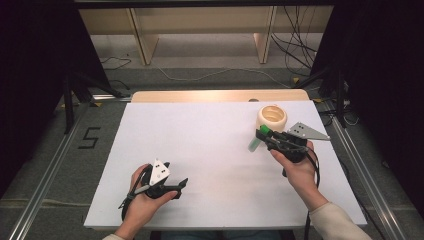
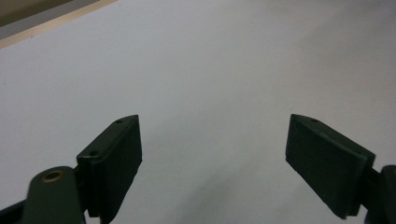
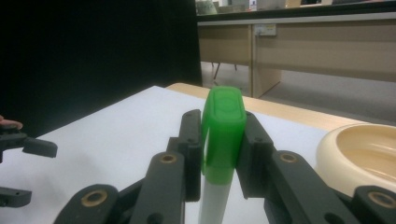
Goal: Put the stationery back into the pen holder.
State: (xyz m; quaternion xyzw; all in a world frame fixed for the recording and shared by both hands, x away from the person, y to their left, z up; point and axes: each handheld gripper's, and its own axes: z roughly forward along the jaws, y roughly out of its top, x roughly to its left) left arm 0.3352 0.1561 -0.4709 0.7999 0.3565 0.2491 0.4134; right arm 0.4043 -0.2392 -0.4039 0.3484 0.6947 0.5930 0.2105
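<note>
A marker with a green cap (image 3: 223,133) and pale body (image 1: 253,144) stands clamped between the jaws of my right gripper (image 1: 263,133), which is shut on the cap. It hangs slanted above the white board, just in front of a cream cup (image 1: 271,117) whose rim (image 3: 359,154) lies right of the jaws. My left gripper (image 1: 176,189) rests low at the near left of the board (image 1: 200,145), held in a hand, jaws wide apart with nothing between them (image 2: 212,163).
The white board covers a wooden table (image 1: 200,96) whose far edge shows beyond it. Metal rails (image 1: 45,175) run along both sides on the floor, with cables (image 1: 295,50) and wooden furniture legs (image 1: 142,42) farther back.
</note>
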